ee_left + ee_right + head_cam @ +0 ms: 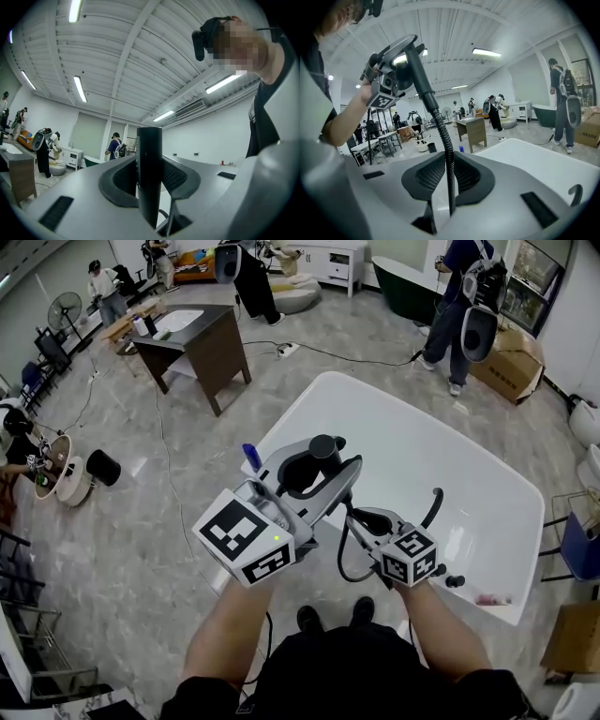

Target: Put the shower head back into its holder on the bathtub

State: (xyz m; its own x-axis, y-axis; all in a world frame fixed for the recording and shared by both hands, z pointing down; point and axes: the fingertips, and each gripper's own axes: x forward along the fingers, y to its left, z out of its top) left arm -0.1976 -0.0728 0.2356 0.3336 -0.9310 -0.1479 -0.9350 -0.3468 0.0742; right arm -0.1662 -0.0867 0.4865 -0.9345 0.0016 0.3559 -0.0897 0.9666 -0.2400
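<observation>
Being held above the near end of the white bathtub (412, 427), at the centre of the head view, the shower head (421, 77) is being clamped by its dark straight handle in the left hand-held gripper (150, 166). The pads of that gripper are being pressed onto both sides of the handle. The ribbed hose (442, 133) that hangs from the handle is being pinched a little way down by the right hand-held gripper (449, 164), whose jaws are drawn in onto it.

The shower head is being judged as stiff, smooth and fairly light. The round handle may be turned or slid in the pads if it is gripped loosely, so its middle is being taken as the soundest place to hold. The hose is being judged as bendy and springy, and a sideways pull from it is to be expected as the handle is being lowered. A second hold on the hose is therefore being thought useful.

The spray face is not being shown in any view. The holder is not being made out with certainty. A curved black fitting (434, 505) and a small black knob (455, 581) are being seen at the tub's rim, lower right of the head view, but which of them takes the handle cannot be told. The place where the hose joins the tub is being covered by the hand-held grippers and forearms.
</observation>
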